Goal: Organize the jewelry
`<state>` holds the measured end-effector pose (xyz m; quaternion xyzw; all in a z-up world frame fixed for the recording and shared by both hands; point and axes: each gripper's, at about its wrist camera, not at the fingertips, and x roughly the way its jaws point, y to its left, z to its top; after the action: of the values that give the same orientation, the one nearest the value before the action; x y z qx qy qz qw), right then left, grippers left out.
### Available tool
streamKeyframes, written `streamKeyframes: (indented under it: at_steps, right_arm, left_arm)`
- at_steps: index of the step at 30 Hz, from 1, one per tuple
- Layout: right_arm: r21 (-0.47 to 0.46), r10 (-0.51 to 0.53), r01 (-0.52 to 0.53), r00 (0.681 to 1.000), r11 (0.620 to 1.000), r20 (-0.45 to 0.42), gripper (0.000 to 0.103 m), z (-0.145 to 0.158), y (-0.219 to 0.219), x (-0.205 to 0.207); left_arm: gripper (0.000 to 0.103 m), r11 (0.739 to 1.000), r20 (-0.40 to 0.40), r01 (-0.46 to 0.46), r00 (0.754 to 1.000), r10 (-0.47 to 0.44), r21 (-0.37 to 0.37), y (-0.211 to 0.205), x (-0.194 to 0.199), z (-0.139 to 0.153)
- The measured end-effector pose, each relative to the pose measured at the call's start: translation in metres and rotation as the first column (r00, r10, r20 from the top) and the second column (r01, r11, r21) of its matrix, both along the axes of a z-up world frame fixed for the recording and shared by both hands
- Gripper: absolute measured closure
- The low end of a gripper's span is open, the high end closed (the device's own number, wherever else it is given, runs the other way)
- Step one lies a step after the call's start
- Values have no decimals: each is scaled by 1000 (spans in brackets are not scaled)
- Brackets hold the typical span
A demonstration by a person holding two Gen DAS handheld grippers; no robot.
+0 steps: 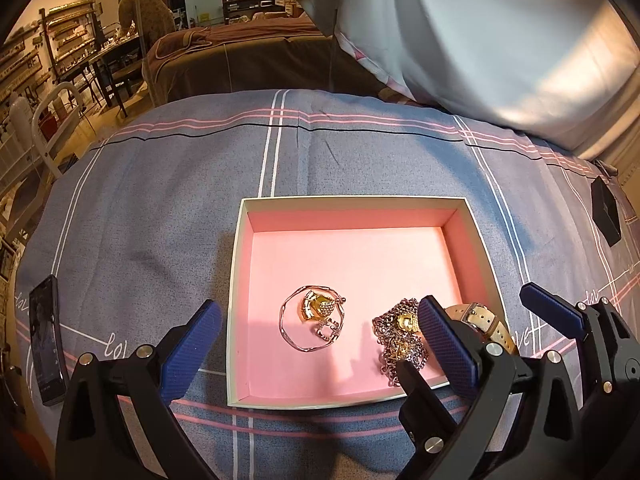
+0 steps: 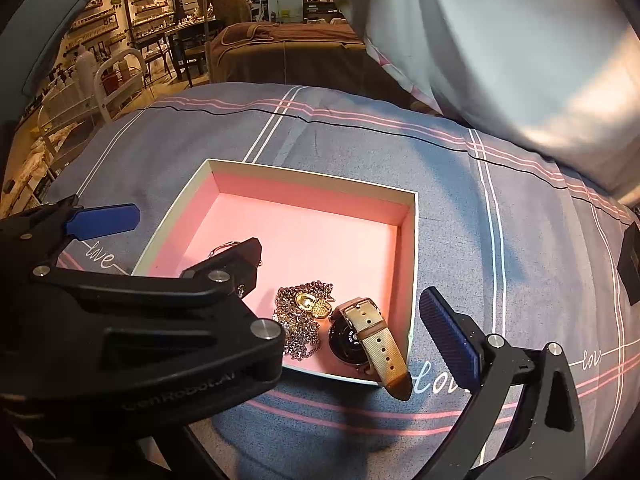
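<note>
A pink-lined box (image 1: 464, 220) (image 2: 412, 248) sits on the bed. In it lie a rose-gold bangle with gold charms (image 1: 314, 322), a tangled chain with gold pendants (image 1: 400, 340) (image 2: 304, 316), and a watch with a beige strap (image 2: 368, 340) (image 1: 486, 322), its strap hanging over the near rim. My left gripper (image 1: 316, 344) is open and empty over the box's near edge. My right gripper (image 2: 340, 312) is open and empty, above the watch corner; its left finger is hidden behind the left gripper's arm.
A black phone (image 1: 46, 344) lies on the blue plaid bedspread (image 1: 160, 200) at the left. A small black box (image 1: 606, 212) (image 2: 632, 264) sits at the right. A pale pillow (image 1: 500, 40) rises behind. A person and shelves are far back.
</note>
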<state>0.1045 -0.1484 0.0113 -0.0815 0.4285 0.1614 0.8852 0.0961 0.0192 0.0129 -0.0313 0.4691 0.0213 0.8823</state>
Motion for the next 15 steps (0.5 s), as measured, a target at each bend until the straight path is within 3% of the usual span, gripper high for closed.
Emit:
streamKeyframes:
  at_steps: [15]
  right_arm:
    - [9,2,-2,1000,1000,-11,6,-4,0,1]
  left_arm:
    - [6,1000,-8,6,1000,-6,12,0,0,-5]
